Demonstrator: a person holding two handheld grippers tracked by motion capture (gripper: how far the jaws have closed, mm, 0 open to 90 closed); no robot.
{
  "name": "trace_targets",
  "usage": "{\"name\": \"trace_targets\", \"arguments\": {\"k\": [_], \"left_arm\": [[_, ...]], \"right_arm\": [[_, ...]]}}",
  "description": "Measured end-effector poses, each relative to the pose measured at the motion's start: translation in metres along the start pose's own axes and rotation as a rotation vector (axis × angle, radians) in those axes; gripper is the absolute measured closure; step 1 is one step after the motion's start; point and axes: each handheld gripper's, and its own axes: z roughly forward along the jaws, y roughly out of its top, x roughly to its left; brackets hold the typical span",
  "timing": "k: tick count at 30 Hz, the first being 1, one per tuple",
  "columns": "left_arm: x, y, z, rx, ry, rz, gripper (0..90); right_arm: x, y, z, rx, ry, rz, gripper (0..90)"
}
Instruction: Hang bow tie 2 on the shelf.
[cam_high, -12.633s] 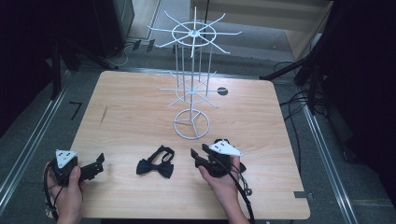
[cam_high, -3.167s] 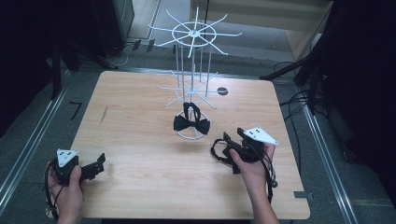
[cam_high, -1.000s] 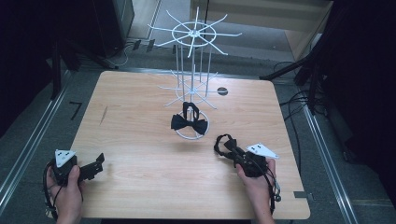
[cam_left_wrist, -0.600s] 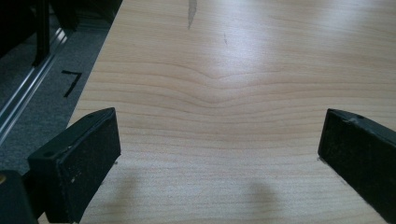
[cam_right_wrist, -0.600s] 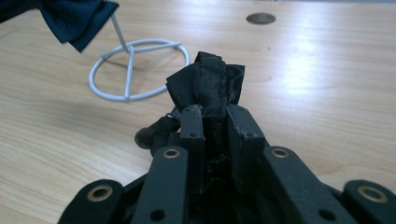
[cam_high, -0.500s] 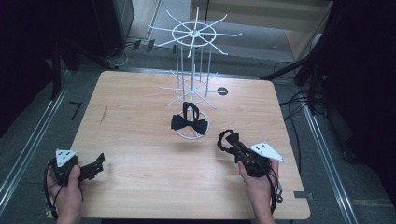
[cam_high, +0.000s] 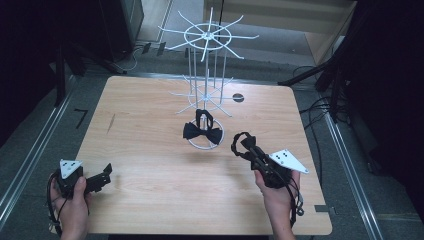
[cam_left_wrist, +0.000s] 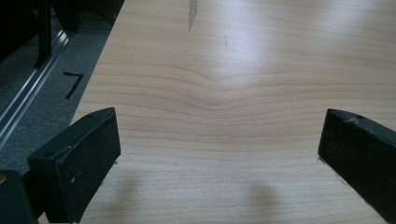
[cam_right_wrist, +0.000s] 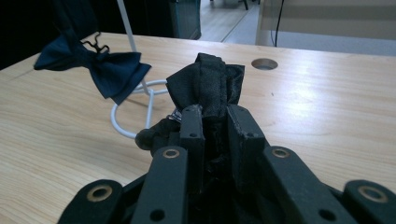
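- My right hand-held gripper (cam_high: 244, 146), right of centre in the high view, is clamped on a bunched black bow tie (cam_right_wrist: 208, 84); its folded cloth sticks up between my two jaws in the right gripper view.
- My left hand-held gripper (cam_high: 102, 176), at the lower left of the high view, has its jaws spread wide over bare table (cam_left_wrist: 243, 70), nothing between them.
- A second bow tie (cam_high: 202, 131) hangs on the white wire rack (cam_high: 207, 37) at the centre of the high view, above the rack's ring base.
- In the right gripper view that hanging bow tie sits at the upper left.
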Motion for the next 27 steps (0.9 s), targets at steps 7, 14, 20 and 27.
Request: {"name": "trace_targets", "arguments": {"k": [7,14,20,27], "left_arm": [[0.0,0.0,0.0,0.001,-0.003,0.004,0.0],[-0.001,0.0,0.0,0.001,-0.003,0.007,0.0],[-0.001,0.0,0.001,0.001,-0.001,0.007,0.0],[-0.001,0.0,0.001,0.003,-0.004,0.006,0.0]], "right_arm": [[0.008,0.007,-0.002,-0.023,0.014,-0.004,78.8],[0.011,0.016,-0.008,-0.052,0.035,-0.007,78.8],[0.014,0.024,-0.013,-0.077,0.044,-0.008,78.8],[0.022,0.033,-0.018,-0.098,0.064,-0.014,78.8]]}}
